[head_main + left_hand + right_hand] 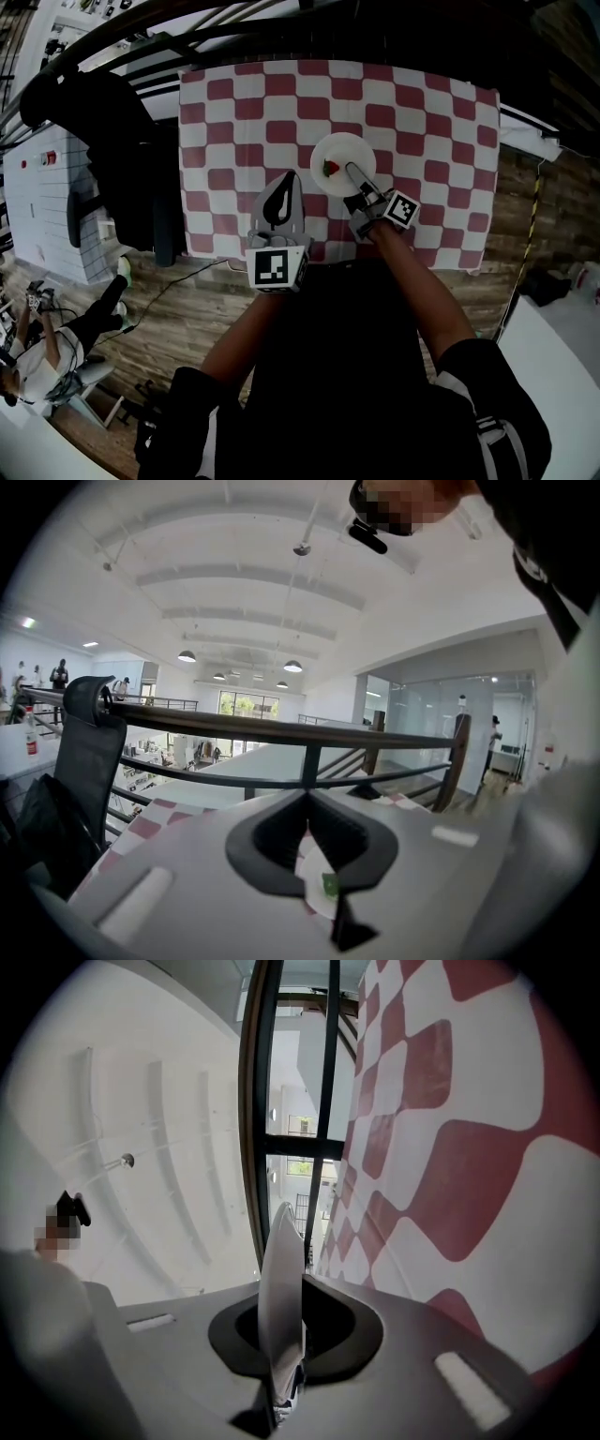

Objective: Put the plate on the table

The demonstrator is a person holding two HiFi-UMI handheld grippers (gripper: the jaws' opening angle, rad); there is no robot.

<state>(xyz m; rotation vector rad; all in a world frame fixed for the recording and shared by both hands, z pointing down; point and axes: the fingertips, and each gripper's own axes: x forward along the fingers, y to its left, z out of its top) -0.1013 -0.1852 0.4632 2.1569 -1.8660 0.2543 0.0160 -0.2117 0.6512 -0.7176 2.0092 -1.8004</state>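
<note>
Plate [339, 148] over the middle-right of the checkered tabletop [234, 103], level, perhaps already touching down; hard to judge from above. Pinched at the near rim by right gripper [353, 172], jaws clamped thin on the edge. Yet to do: set flat, let go. Left gripper [289, 181] just beside, jaws together, holding nothing. Small red morsel [330, 169] on top, too small to name.

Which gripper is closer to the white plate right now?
Right. The right gripper is shut on the plate at its near rim; the left gripper hangs left of it, not touching.
</note>
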